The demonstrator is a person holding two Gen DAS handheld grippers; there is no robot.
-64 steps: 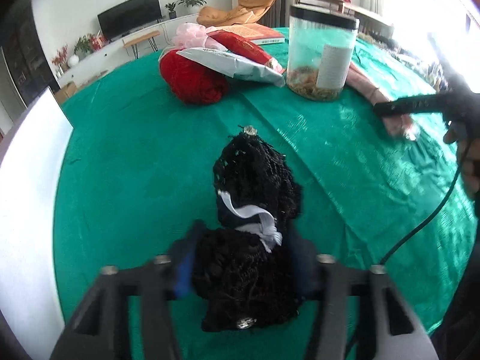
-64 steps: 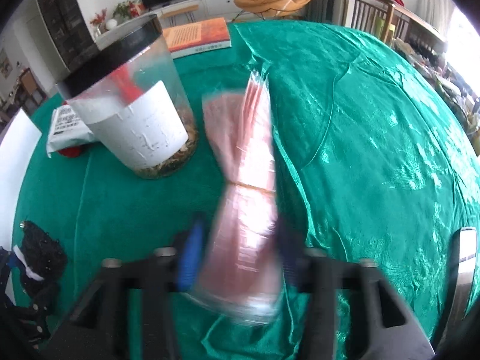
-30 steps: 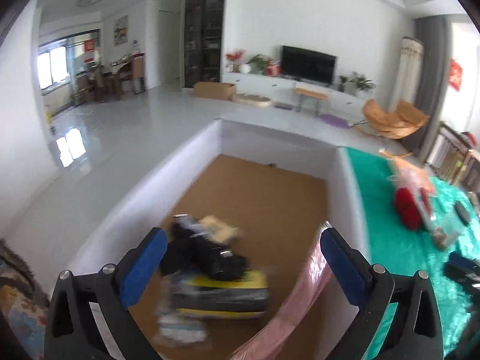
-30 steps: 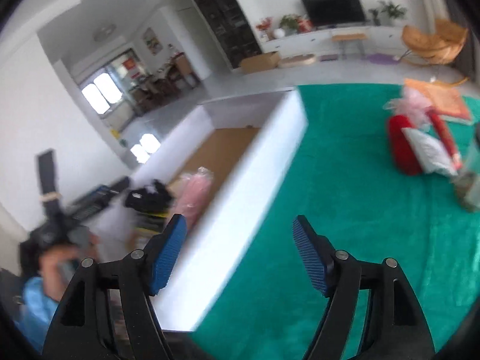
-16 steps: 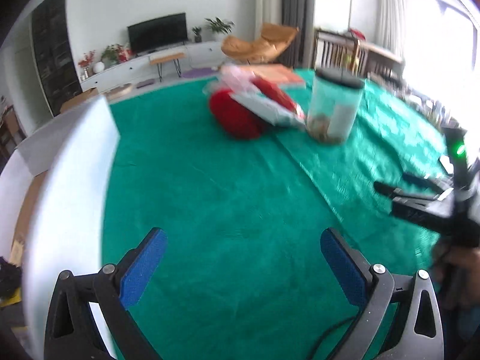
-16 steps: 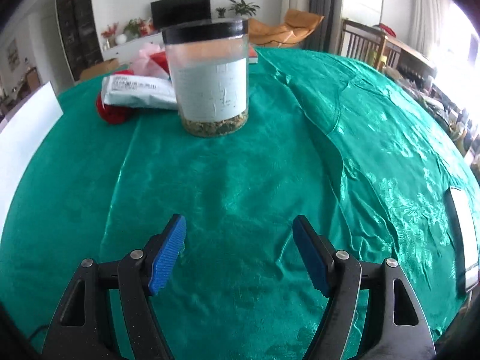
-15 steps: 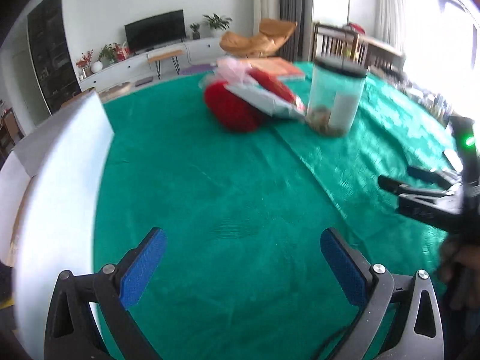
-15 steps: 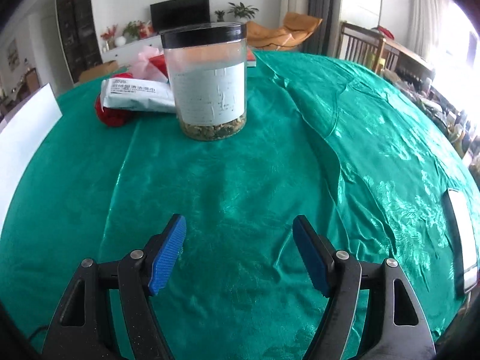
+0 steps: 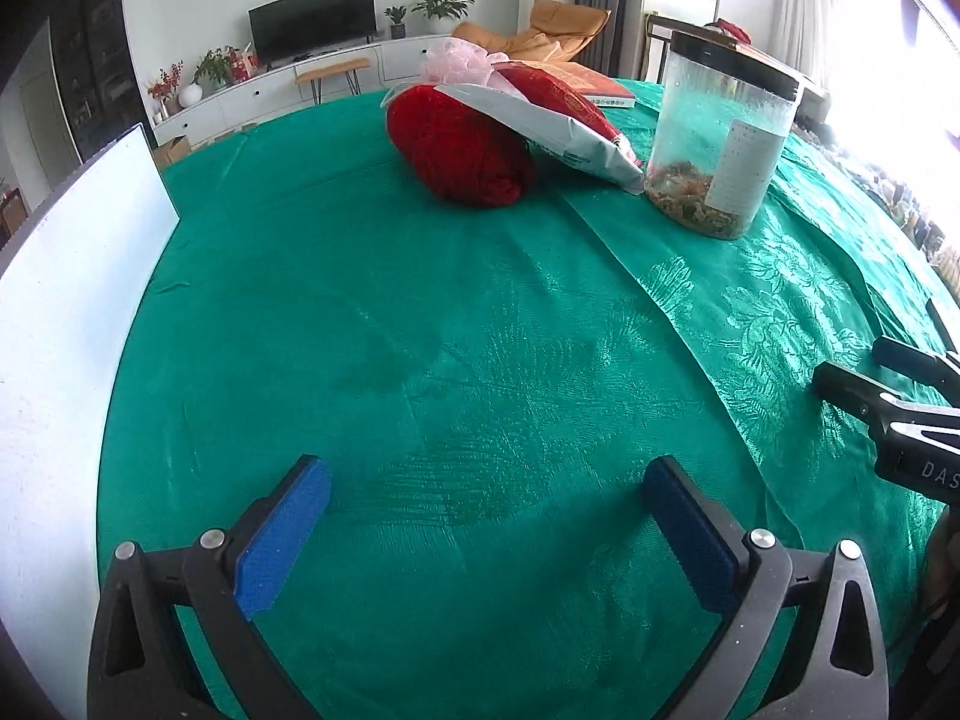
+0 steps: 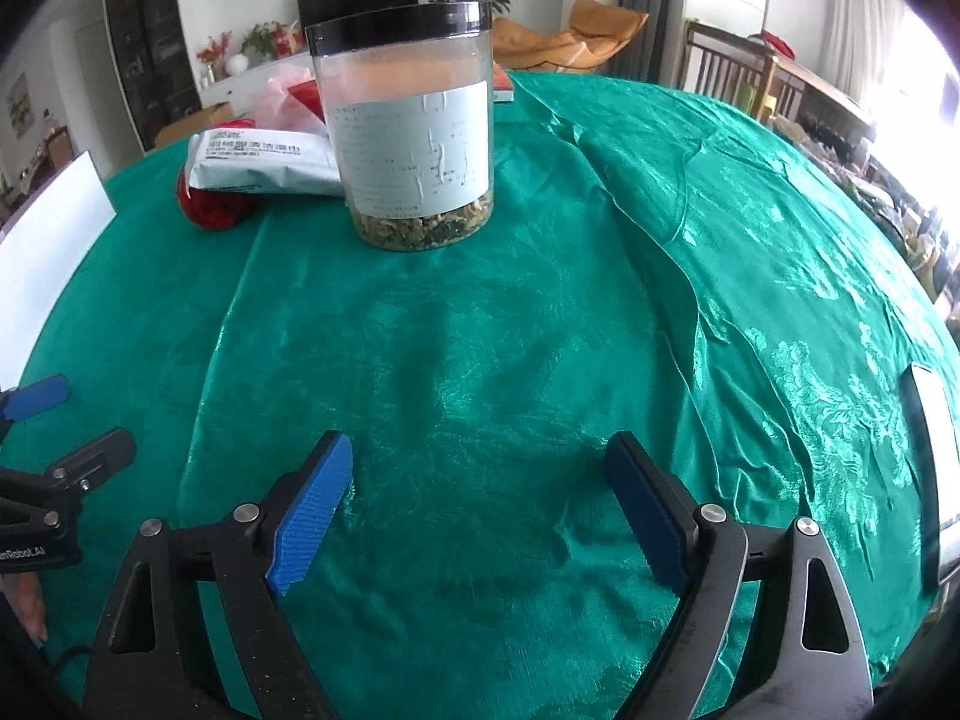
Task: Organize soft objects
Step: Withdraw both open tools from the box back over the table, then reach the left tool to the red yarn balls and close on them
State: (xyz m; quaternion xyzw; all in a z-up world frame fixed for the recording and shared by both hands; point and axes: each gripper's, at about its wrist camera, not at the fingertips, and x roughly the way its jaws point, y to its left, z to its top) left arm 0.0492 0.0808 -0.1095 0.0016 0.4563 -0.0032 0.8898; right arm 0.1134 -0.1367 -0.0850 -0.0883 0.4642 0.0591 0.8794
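two wrist cameras are looking down over a bench covered by a shiny green tablecloth (image 9: 480,312) with a woven flower pattern.

the left hand-held gripper (image 9: 489,531) is hovering over bare cloth, its blue-padded jaws standing wide apart with nothing between them. the right hand-held gripper (image 10: 477,504) is doing the same; its jaws have just been opening wider and nothing is sitting between them. each gripper is showing at the edge of the other's view. white lettering on the right one's body is reading "das" before being cut off, and the left one's body is showing "nrobot.ai".

the soft things are lying in a cluster at the far side of the bench. a red ball of yarn (image 9: 459,147) is resting on the cloth, its long axis running roughly left to right in the left view. a white and grey soft plastic packet (image 9: 555,132) is leaning across its top, slanting down toward the right; its printed text is too small to read. behind these a red packet (image 9: 555,96) and a pink gauzy bundle (image 9: 459,60) are sitting together.

just right of the packet a clear plastic jar (image 10: 414,132) with a black lid is standing upright, dried bits filling its bottom. its pale label is carrying fine print that cannot be read. an orange book (image 9: 594,87) is lying behind it.

a white box wall (image 9: 72,276) is standing along the bench's left edge.
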